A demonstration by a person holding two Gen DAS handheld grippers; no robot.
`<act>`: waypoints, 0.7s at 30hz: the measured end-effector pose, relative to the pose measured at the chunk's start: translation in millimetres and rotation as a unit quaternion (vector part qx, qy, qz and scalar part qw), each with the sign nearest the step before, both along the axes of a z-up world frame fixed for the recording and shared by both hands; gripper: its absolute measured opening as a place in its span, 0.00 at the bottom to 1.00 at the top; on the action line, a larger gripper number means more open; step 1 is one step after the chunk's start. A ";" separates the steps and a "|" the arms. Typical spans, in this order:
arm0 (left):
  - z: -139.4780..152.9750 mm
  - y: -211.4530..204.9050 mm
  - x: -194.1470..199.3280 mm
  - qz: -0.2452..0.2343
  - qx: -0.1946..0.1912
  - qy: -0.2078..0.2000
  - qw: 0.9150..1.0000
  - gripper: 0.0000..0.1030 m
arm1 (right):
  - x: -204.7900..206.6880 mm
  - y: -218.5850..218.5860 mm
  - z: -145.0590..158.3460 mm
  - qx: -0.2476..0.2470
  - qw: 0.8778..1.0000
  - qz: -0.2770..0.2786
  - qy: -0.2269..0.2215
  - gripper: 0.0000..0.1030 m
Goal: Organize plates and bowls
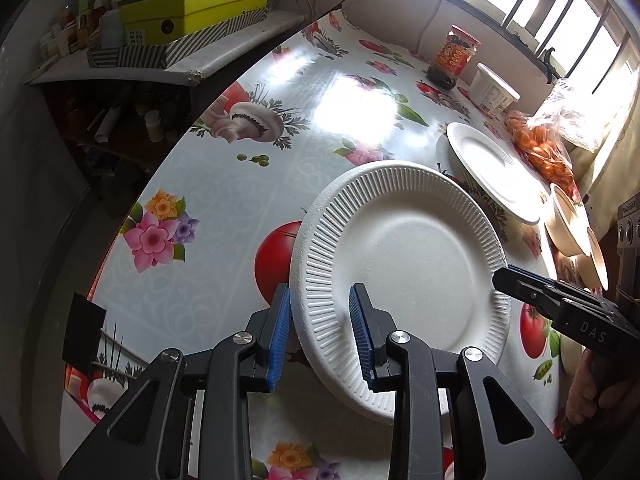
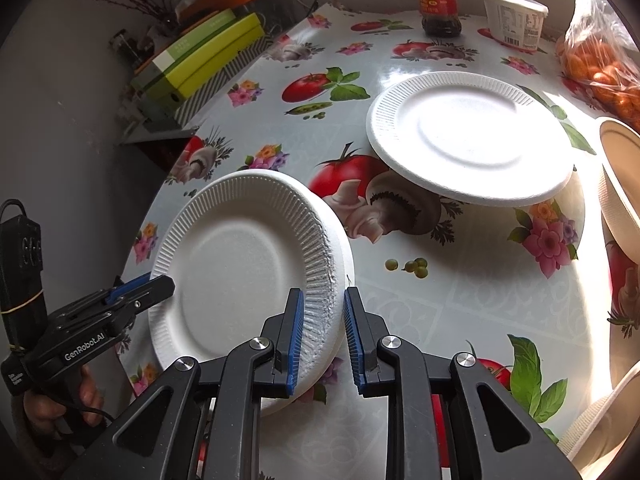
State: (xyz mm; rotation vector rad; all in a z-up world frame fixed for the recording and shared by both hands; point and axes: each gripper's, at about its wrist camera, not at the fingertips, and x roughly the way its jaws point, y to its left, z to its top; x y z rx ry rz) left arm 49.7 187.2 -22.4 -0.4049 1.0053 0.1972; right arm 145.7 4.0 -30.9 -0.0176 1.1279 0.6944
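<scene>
Near plate [image 1: 404,264] sits tilted on the table [image 1: 224,200], rim held at 2 sides: left gripper [image 1: 320,328] clamped on its near-left rim, right gripper [image 2: 322,332] pinching the opposite rim. 2 white plates total; 2nd plate [image 2: 468,136] is farther back, apart from the 1st. 2 beige bowls [image 1: 568,220] at right edge. Behind: 1 sauce jar [image 2: 436,0], 1 white tub [image 2: 514,20], 1 bag of oranges [image 2: 600,64].

Matt white foam plate [image 1: 404,256] with a ribbed rim lies on a glossy printed plastic tablecloth [image 1: 224,200].
</scene>
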 end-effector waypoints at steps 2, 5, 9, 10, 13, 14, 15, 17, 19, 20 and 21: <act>0.2 -0.5 0.7 -0.001 0.002 0.000 1.000 0.30 | -0.1 0.0 0.0 0.000 1.000 -0.001 0.000 0.21; -0.6 -0.2 1.8 -0.002 0.005 0.001 1.000 0.30 | -0.2 -0.1 0.2 0.000 1.000 -0.001 0.001 0.21; -0.5 -0.5 2.1 -0.002 0.006 0.001 1.000 0.30 | 0.1 0.2 -0.2 0.001 1.000 -0.001 0.000 0.21; -0.3 -0.6 1.6 -0.002 0.006 0.002 1.000 0.30 | 0.0 0.5 -0.2 0.000 1.000 -0.001 0.000 0.21; -0.1 -1.3 3.0 -0.002 0.009 0.003 1.000 0.30 | 0.1 0.8 0.1 -0.003 1.000 -0.001 -0.003 0.21; 0.0 -1.4 3.5 -0.002 0.010 0.003 1.000 0.30 | 0.0 0.9 0.4 -0.004 1.000 0.000 -0.006 0.21; 0.1 -1.4 3.7 -0.002 0.011 0.003 1.000 0.30 | -0.1 1.3 0.5 -0.006 1.000 0.000 -0.009 0.21; -0.1 -2.2 4.3 -0.001 0.012 0.003 1.000 0.30 | -0.4 1.4 0.5 -0.008 1.000 0.000 -0.012 0.21; -0.1 -2.3 4.4 -0.001 0.013 0.003 1.000 0.30 | -1.2 1.4 0.2 -0.007 1.000 -0.001 -0.012 0.21; -0.1 -2.1 4.6 -0.002 0.014 0.003 1.000 0.31 | -1.3 1.4 0.2 -0.007 1.000 -0.001 -0.012 0.21; -0.1 -2.2 4.7 -0.003 0.013 0.002 1.000 0.31 | -0.6 1.2 0.1 -0.007 1.000 -0.001 -0.012 0.21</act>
